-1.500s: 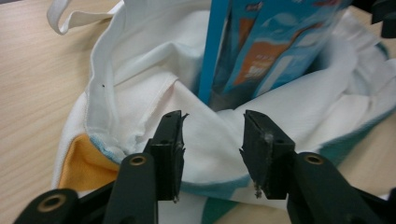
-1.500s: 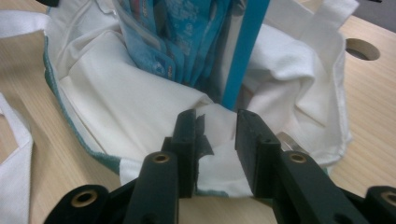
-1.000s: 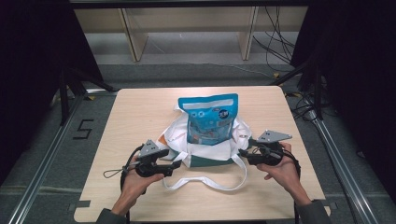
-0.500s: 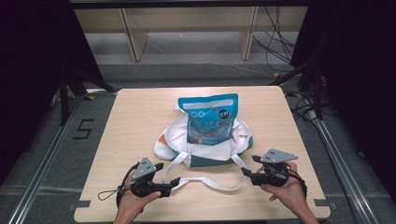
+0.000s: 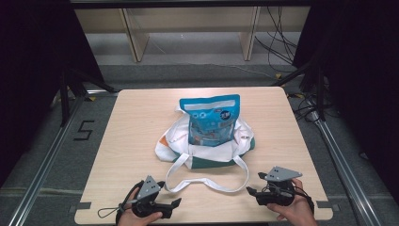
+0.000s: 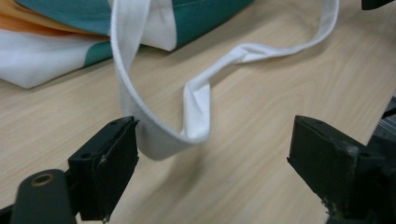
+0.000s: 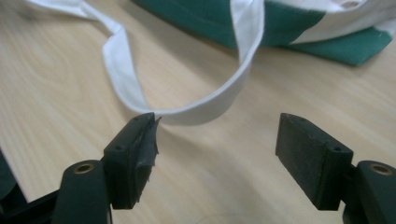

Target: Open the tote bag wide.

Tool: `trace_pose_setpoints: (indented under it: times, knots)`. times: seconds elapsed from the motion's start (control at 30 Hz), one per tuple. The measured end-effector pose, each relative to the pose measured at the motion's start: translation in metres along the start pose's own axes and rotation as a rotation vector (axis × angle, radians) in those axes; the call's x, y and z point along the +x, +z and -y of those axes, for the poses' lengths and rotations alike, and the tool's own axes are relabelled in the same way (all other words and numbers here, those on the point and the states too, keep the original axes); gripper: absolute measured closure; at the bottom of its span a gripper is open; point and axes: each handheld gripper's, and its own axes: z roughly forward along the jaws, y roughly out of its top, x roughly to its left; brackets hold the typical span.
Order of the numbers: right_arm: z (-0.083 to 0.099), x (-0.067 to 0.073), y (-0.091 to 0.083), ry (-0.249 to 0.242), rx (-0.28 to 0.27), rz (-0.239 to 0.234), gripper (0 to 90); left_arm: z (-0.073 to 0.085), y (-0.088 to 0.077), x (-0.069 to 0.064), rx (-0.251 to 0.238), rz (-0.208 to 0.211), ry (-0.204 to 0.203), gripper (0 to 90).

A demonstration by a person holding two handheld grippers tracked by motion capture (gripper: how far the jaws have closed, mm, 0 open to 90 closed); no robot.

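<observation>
Black rubber pads of left gripper [image 6: 210,172], spread wide, nothing pressed between; jaws just opened further. White strap loop [image 6: 187,121] lying slack ahead of the pads, brushing close to the near pad at lower left of the left gripper view, unheld. Same gripper at lower left of the high view [image 5: 176,203], drawn back toward the bottom edge compared with a second ago, when placed up beside the bag.

Right gripper [image 7: 217,154] likewise released, jaws just widening, strap [image 7: 205,105] curving past the tip of the left-hand pad, not clamped. Seen at lower right of the high view [image 5: 254,185], also pulled down-frame from its former spot by the bag's side.

Tote bag [image 5: 169,146], white with green and orange panels, flat at centre of the high view; blue snack pouch [image 5: 211,120] resting on it, upper part sticking out past the bag's far edge, unmoved across the three high views. Handles [image 5: 207,181] now trailing toward the bottom of the frame, longer than a second ago.

Judged: handles stretched out and let go; pouch seemingly set in or on the bag, loading step near done or paused.

Light wood-grain table [image 5: 131,117], bare apart from the bag. Beyond, at upper frame: grey floor, pale shelving legs [image 5: 134,37], loose cables [image 5: 277,33] upper right, dark curtains both sides, numeral mark [image 5: 83,130] on the floor at left.
</observation>
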Motion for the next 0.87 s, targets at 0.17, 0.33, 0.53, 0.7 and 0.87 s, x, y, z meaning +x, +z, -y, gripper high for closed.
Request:
trace_pose_setpoints:
  times: [0.17,0.33,0.53,0.7,0.87]
  knots:
    - [0.009,0.006,0.0,-0.019,0.029,0.006,29.6,0.002,-0.005,-0.002,0.011,-0.006,0.021,15.1]
    - [0.012,0.011,-0.001,-0.01,0.05,-0.01,29.6,0.005,-0.009,-0.005,0.019,-0.017,0.018,15.1]
    - [0.013,0.011,-0.001,-0.034,0.05,-0.012,29.6,0.006,-0.009,-0.006,0.019,-0.02,-0.007,15.1]
    - [0.013,0.011,-0.001,-0.02,0.048,-0.008,29.6,0.006,-0.009,-0.005,0.023,-0.022,0.009,15.1]
    - [0.013,0.009,-0.001,-0.028,0.038,-0.008,29.6,0.005,-0.011,-0.001,0.054,-0.028,0.051,15.1]
